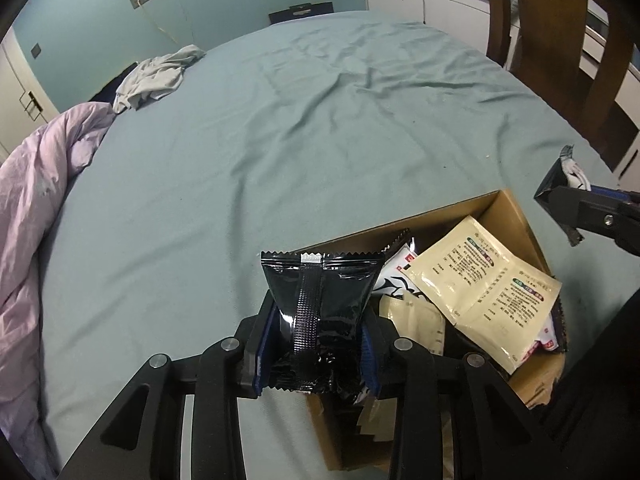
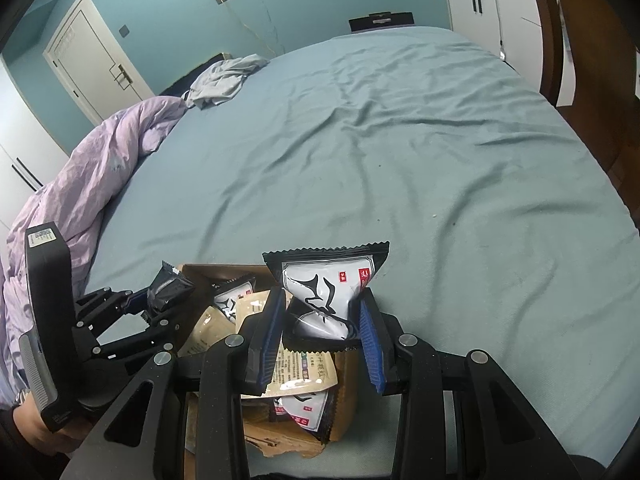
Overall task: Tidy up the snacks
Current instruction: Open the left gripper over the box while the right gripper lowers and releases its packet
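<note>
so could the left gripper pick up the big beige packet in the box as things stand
Probably not yet. The left gripper is shut on a black snack packet, so its jaws are full. The beige packet lies uncovered on top in the cardboard box; once the black one is dropped, nothing blocks it.

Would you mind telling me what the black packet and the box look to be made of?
Black packet: glossy plastic or foil film, judging by its shiny crinkles and zigzag seal. Box: matte brown cardboard, with a torn, ragged edge.
</note>
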{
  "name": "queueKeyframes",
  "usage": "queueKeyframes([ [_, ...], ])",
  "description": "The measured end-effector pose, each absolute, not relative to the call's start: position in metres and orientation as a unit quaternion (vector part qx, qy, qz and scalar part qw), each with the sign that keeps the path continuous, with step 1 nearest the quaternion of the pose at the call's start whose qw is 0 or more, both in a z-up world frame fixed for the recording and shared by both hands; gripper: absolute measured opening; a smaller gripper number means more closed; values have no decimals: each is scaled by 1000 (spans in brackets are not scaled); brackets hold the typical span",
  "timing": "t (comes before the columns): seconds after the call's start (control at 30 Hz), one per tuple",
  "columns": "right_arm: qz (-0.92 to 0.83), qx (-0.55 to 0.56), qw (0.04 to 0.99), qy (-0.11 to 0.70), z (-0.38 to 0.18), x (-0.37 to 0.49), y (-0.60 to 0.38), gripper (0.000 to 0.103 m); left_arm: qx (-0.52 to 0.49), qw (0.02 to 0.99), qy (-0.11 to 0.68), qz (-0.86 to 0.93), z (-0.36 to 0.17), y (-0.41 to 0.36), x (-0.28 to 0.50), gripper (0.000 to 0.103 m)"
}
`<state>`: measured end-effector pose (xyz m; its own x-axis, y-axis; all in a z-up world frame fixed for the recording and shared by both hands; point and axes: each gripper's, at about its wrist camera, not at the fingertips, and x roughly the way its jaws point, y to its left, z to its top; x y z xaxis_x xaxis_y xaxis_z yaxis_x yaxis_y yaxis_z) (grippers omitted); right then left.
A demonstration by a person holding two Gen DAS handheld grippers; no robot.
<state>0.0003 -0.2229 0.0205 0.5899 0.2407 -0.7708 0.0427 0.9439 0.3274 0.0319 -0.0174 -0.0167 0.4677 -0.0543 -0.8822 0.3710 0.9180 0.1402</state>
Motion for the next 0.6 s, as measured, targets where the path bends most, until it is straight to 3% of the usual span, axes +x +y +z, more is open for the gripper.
queueKeyframes([
  [0.13,57,150,879,449,21,1,-220,34,146,839,506,-136,-12,-16,33,42],
  [0.2,58,141,880,449,21,0,-216,35,148,844,497,-135,-6,-16,31,64],
  [0.3,67,127,879,454,20,0,-209,34,155,854,478,-132,4,-18,26,74],
  [0.47,98,100,858,494,8,9,-191,35,153,863,464,-130,16,-16,20,81],
  [0.6,104,78,852,507,5,20,-182,34,142,866,464,-122,22,-9,20,81],
])
